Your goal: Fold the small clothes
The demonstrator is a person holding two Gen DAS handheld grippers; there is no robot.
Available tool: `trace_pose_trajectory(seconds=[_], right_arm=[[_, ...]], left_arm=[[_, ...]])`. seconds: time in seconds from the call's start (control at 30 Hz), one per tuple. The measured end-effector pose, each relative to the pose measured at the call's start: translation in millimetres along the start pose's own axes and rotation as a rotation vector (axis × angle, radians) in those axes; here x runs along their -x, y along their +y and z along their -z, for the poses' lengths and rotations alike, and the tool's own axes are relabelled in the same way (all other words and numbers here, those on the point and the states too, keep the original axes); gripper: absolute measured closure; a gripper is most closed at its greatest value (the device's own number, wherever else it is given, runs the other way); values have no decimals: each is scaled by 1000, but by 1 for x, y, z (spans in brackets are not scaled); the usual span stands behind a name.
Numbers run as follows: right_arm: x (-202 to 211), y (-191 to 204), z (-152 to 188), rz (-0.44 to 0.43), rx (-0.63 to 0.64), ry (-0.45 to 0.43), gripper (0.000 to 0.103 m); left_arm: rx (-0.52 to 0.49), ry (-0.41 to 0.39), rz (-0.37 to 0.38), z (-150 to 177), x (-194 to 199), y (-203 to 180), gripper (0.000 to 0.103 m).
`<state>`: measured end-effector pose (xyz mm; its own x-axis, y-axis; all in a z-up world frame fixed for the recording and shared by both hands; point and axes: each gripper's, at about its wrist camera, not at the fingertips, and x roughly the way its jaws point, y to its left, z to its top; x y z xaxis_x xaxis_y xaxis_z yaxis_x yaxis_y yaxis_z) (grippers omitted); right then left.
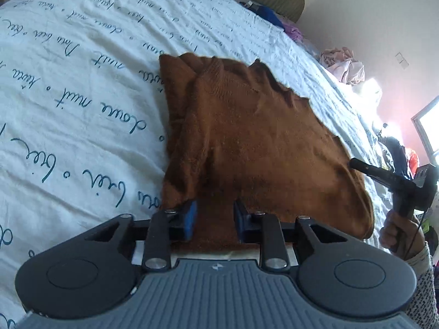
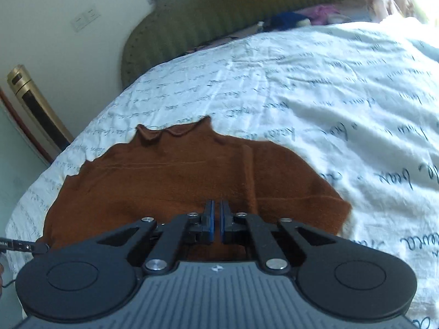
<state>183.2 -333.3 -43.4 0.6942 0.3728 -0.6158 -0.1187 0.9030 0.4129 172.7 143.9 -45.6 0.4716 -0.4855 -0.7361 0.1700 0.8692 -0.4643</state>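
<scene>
A small brown knitted sweater (image 1: 260, 142) lies flat on the bed, its left sleeve folded in over the body. In the right wrist view the sweater (image 2: 170, 181) shows its wavy collar at the far edge. My left gripper (image 1: 214, 219) is open, its blue pads standing apart just above the near hem. My right gripper (image 2: 216, 219) hovers over the sweater's lower part with its blue pads nearly together and nothing visibly between them. The right gripper also shows in the left wrist view (image 1: 384, 175), at the sweater's right edge, held by a hand.
The bed has a white sheet with dark handwriting print (image 1: 82, 109). A green headboard (image 2: 219, 16) stands at the far end. Loose clothes, blue, purple and pink (image 1: 345, 65), lie along the bed's far side. A gold appliance (image 2: 35, 109) stands by the wall.
</scene>
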Motion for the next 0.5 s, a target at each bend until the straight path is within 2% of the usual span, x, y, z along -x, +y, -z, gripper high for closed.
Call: trace_pose_trajectory(seconds=[0.07,0.13,0.2,0.23,0.3,0.37,0.4,0.43,0.5], right_arm=[[-13,15,-7,-10,48,17,93],[-32,29,-14,39,121,41,91],[-53,37,-18,59,155,78,91],[-61,37,-19,61,150,95,90],[-72,33,-19,79,149,115,90],[-68,19,-16,56,127,95,91],[-65,11,-14,59,109,83,91],[-61,1,-13,58,89,69,91],[-53,-20,-11,22,-4,50,91]], left_arm=[[-19,-42,21,-12,2,-17,48],[-51,-86,20,-29,-4,-34,35],[-81,-130,-21,-48,-18,-44,23],[-93,-140,-67,-60,-31,-49,16],[-101,-141,-138,-73,-55,-47,15],[-79,-72,-212,-79,-85,-29,13],[-119,-130,-210,-74,-86,-23,11],[-166,-139,-253,-71,-87,-23,11],[-203,-131,-278,-67,-84,-24,10]])
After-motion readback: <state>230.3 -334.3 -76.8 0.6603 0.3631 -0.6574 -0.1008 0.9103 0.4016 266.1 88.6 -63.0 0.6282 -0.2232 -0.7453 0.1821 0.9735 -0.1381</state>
